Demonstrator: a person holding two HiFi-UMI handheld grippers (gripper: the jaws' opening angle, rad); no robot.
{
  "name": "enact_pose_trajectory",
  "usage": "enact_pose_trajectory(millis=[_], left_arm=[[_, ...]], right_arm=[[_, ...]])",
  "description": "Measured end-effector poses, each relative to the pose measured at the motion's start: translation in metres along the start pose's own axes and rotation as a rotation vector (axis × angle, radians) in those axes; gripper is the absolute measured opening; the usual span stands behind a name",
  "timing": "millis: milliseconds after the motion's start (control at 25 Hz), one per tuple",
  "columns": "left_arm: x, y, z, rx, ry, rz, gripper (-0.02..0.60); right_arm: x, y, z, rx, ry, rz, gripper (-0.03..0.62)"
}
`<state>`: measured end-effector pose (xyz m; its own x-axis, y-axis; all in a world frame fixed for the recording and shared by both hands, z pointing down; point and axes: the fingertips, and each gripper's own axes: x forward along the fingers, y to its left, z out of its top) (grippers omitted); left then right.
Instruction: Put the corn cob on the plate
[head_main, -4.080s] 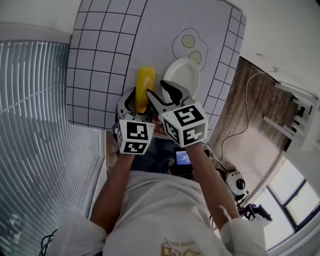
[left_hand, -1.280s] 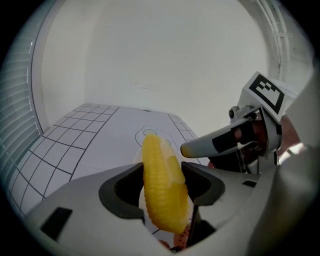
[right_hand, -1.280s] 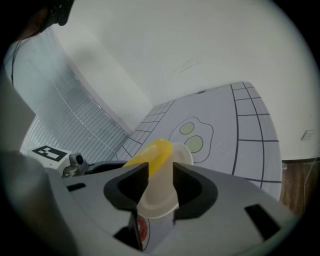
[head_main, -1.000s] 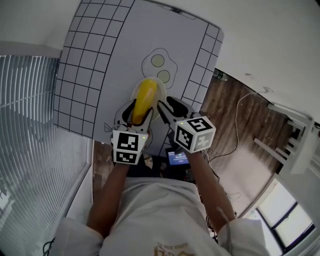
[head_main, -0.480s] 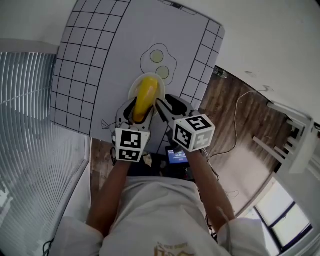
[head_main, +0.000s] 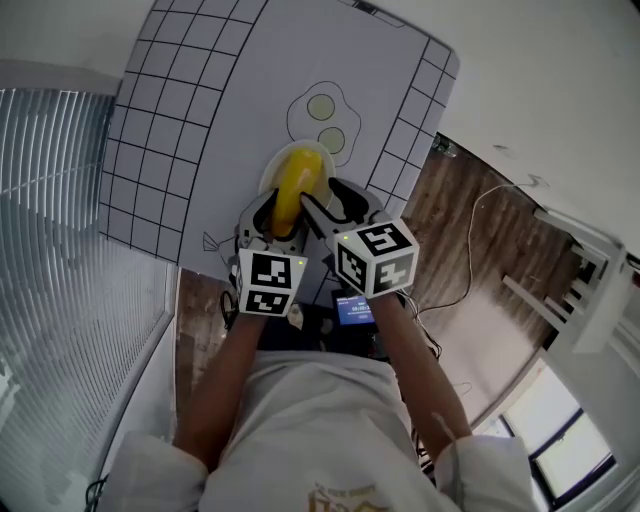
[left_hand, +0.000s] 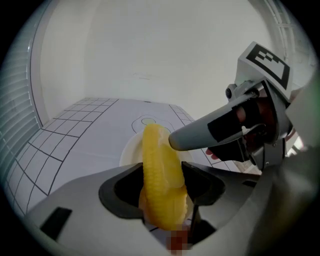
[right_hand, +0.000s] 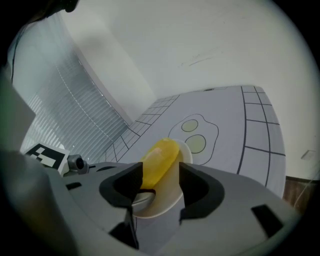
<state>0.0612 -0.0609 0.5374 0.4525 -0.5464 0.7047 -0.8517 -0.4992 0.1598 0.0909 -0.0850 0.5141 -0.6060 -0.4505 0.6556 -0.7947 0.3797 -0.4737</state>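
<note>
Head view: left gripper (head_main: 274, 222) clamps corn cob (head_main: 294, 182) — seemingly over plate (head_main: 267, 184).

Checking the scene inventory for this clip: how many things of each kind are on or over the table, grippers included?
corn cob: 1
plate: 1
grippers: 2, the left gripper and the right gripper
grid mat with a fried-egg drawing: 1
Total: 5
</note>
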Motion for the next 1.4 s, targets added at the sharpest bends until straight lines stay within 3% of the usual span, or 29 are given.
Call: enact_pose_trajectory(millis=[400,800,1040,1400], left_arm=[[0.005,-0.004,-0.006,-0.011,0.016,-0.028,0.248],[0.0,-0.004,-0.005,0.028,0.025,-0.046,0.256],[-0.009,-0.003,0.002,0.041,-0.032,-0.056,0.262],[-0.018,0.0,0.003,0.087,-0.054,-0.058,0.265]], right_arm=[[0.003,0.006,0.005,-0.066,0.025,-0.016,0.23],[0.006,0.005,0.004,-0.049,0.055,-0.029,0.256],[0.007,0.005,0.005,-0.035,0.053,-0.034,0.259],[0.011,0.008,0.007,-0.036,0.048,-0.05,0.262]])
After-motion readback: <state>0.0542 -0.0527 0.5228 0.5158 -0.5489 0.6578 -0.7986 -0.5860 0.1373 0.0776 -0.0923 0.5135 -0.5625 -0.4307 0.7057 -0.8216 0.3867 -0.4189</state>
